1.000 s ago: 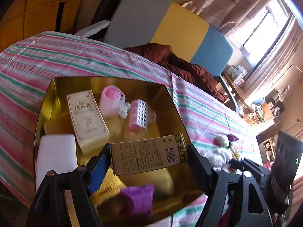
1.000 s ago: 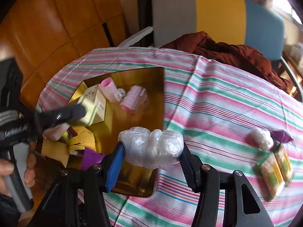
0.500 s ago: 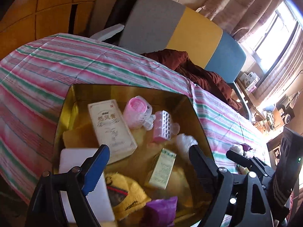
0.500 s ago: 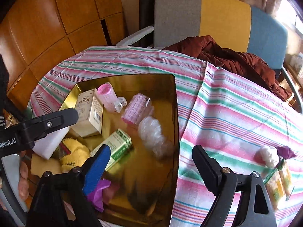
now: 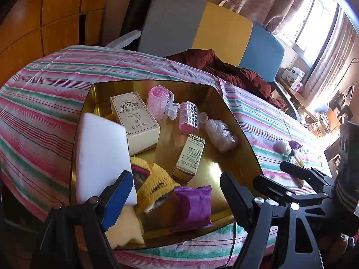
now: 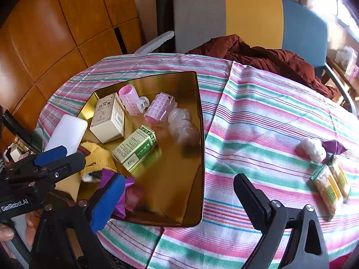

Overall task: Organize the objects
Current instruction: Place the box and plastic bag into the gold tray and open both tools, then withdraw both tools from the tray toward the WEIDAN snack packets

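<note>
A gold tray (image 5: 251, 148) (image 6: 200, 148) on the striped tablecloth holds a green-and-white box (image 5: 189, 157) (image 6: 136, 149), a clear plastic bundle (image 5: 221, 134) (image 6: 182, 126), a cream box (image 5: 134, 121) (image 6: 108, 117), two pink hair rollers (image 5: 160, 102) (image 6: 158, 108), a white sponge (image 5: 101, 154), a yellow knit piece (image 5: 154, 183) and a purple packet (image 5: 193, 206). My left gripper (image 5: 172, 199) hangs open over the tray's near edge. My right gripper (image 6: 179, 204) is open above the tray's near right corner. Both hold nothing.
On the cloth to the right lie a white plastic ball (image 6: 313, 149), a purple wrapper (image 6: 334, 146) and snack packets (image 6: 332, 186). A dark red garment (image 6: 264, 56) drapes over the far table edge before a grey, yellow and blue chair (image 6: 251, 15).
The left gripper let go of the green-and-white box and the right one let go of the plastic bundle; both now lie in the tray. Both grippers have pulled back and up.
</note>
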Demonstrator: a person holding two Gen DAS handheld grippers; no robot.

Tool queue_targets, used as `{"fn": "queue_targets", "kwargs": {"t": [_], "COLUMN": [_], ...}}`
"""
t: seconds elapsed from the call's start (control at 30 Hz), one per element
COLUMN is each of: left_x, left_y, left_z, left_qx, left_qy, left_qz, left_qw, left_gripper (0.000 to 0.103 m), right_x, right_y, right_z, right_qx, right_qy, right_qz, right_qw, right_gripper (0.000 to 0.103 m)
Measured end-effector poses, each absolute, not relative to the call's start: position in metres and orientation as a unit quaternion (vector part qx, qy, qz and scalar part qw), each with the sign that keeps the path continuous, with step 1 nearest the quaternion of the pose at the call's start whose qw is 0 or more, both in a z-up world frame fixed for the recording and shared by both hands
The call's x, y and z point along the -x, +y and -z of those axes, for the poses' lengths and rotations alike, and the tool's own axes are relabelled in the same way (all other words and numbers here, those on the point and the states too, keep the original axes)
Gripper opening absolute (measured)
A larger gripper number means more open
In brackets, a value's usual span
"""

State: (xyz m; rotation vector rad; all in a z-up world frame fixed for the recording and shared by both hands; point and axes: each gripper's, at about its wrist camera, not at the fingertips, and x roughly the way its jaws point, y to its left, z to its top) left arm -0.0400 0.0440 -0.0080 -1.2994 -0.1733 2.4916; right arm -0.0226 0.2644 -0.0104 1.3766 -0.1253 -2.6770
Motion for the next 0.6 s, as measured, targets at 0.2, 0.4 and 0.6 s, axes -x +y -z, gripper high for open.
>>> {"fn": "queue_targets", "kwargs": {"t": [0.2,0.4,0.6], "left_x": [0.031,0.021,0.015], "left_y": [0.047,0.048,0.052], "left_z": [0.000,-0.009,-0.011], "left_qx": [0.438,0.415,0.405], "left_qy": [-0.041,-0.011,0.011], "left_qz": [-0.887,-0.902,-0.907], "left_qw": [0.141,0.121,0.113], "left_gripper": [0.082,0.082,0.082], "right_x": [0.009,0.003,-0.001], "right_y": [0.262,0.264,0.267], "right_z": [0.005,0.002,0.001], "right_qx": [-0.440,-0.432,-0.429], "right_qy": [-0.028,-0.026,-0.026], "right_qz": [0.896,0.901,0.902], "right_qw": [0.053,0.042,0.033], "right_gripper": [0.103,0.103,0.103]}}
